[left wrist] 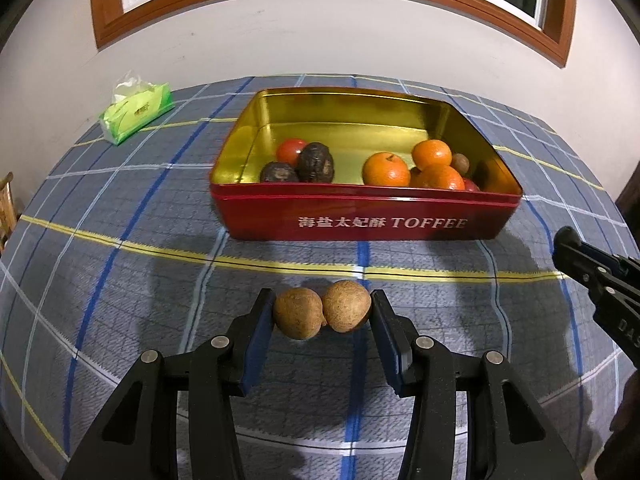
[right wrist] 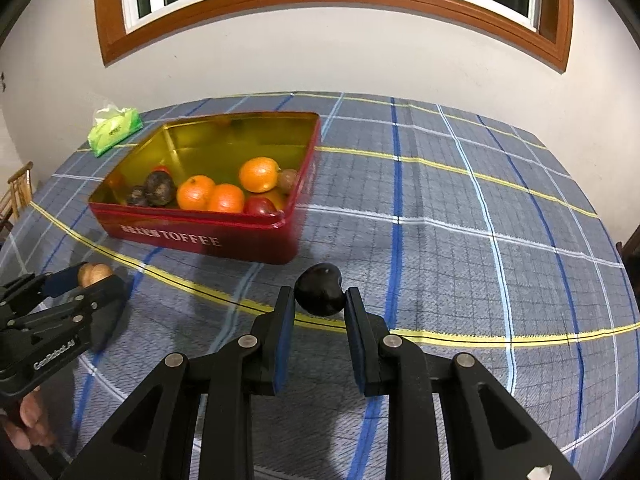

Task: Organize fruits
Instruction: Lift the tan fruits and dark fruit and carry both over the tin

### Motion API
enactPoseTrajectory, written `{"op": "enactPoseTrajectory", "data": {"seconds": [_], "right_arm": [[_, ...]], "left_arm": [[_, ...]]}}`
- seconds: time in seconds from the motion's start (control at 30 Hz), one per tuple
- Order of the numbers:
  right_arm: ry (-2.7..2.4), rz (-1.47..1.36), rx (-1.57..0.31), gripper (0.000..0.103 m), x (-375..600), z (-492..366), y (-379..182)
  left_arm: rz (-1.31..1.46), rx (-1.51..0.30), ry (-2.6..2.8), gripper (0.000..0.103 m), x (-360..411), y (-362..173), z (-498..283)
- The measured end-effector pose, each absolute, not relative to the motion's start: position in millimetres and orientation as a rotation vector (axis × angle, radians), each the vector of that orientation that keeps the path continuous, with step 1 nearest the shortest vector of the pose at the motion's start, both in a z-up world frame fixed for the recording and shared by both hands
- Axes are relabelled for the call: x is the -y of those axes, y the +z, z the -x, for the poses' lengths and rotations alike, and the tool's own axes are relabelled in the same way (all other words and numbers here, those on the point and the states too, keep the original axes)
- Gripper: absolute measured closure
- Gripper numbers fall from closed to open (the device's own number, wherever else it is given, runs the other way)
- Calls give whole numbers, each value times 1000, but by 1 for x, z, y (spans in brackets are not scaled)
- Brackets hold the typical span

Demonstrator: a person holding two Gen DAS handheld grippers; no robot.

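My left gripper [left wrist: 322, 312] is shut on two brown round fruits [left wrist: 346, 306] pressed side by side between its blue pads, held above the checked tablecloth in front of the tin. The red toffee tin [left wrist: 360, 216] with a gold inside holds several oranges [left wrist: 387, 169], dark wrinkled fruits [left wrist: 315, 162] and red fruits [left wrist: 290, 150]. My right gripper [right wrist: 320, 302] is shut on a dark, nearly black fruit [right wrist: 320, 290], just right of the tin [right wrist: 208, 236]. In the right wrist view the left gripper [right wrist: 94, 280] shows at the left edge with its brown fruits [right wrist: 94, 274].
A green tissue pack [left wrist: 136, 114] lies at the far left of the table, near the wall. The checked tablecloth [right wrist: 480, 220] spreads to the right of the tin. A wooden chair [right wrist: 18, 192] stands beyond the left table edge. A person's fingers [right wrist: 30, 420] grip the left handle.
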State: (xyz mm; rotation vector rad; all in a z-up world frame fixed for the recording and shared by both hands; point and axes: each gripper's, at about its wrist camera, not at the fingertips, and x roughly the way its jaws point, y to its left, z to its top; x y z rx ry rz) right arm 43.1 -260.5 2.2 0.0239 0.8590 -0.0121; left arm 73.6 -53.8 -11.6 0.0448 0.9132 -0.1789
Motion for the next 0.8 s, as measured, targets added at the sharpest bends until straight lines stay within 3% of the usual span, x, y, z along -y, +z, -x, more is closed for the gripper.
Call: {"op": "enactPoseTrajectory", "data": {"seconds": [0.8], "right_arm": [[36,-9,-799,80,241,-59,34]], "left_arm": [[-36,-841,-153,54,36,25,-95]]}}
